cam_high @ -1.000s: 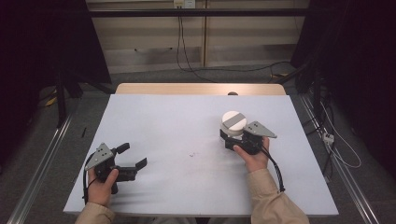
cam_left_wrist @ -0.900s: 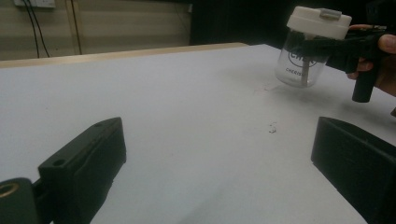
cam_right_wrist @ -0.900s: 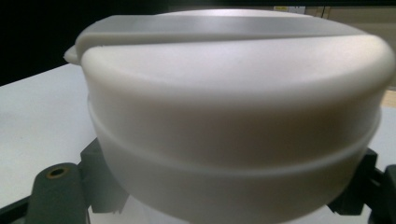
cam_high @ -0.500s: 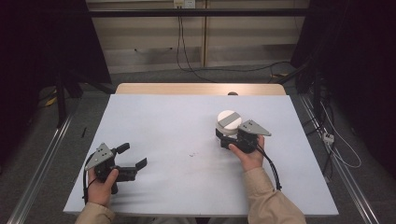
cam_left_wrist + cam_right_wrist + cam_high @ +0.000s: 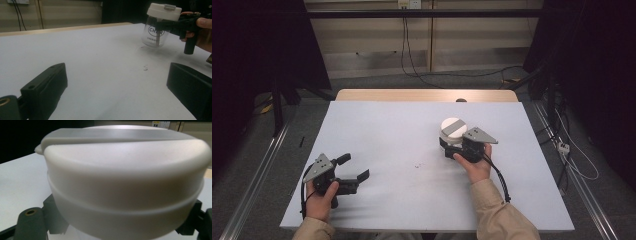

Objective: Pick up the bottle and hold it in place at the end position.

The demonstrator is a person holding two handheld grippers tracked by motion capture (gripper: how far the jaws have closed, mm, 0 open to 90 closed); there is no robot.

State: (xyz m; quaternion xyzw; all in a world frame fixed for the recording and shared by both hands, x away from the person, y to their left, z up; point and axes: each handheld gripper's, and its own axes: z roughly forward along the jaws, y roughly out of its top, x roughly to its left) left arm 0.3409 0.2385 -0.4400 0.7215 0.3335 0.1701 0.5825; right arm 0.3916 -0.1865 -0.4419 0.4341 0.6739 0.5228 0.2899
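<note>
A clear jar with a white lid [image 5: 452,127] sits right of the table's middle, and my right gripper [image 5: 452,142] is shut on it just under the lid. From the left gripper view the jar [image 5: 155,35] carries a dark round logo, and the black jaws of the right gripper [image 5: 162,25] clamp its neck. I cannot tell whether its base touches the table. The lid [image 5: 125,170] looms close in the right gripper view. My left gripper [image 5: 354,168] rests at the front left, open, with nothing between its fingers [image 5: 47,87].
The white tabletop [image 5: 387,130] has a small dark speck [image 5: 418,164] near its middle. A wooden strip [image 5: 422,95] runs along the far edge. Cables hang behind the table, and metal rails flank it on the floor.
My right gripper has carried the jar slightly to the left. The left gripper has stayed where it was.
</note>
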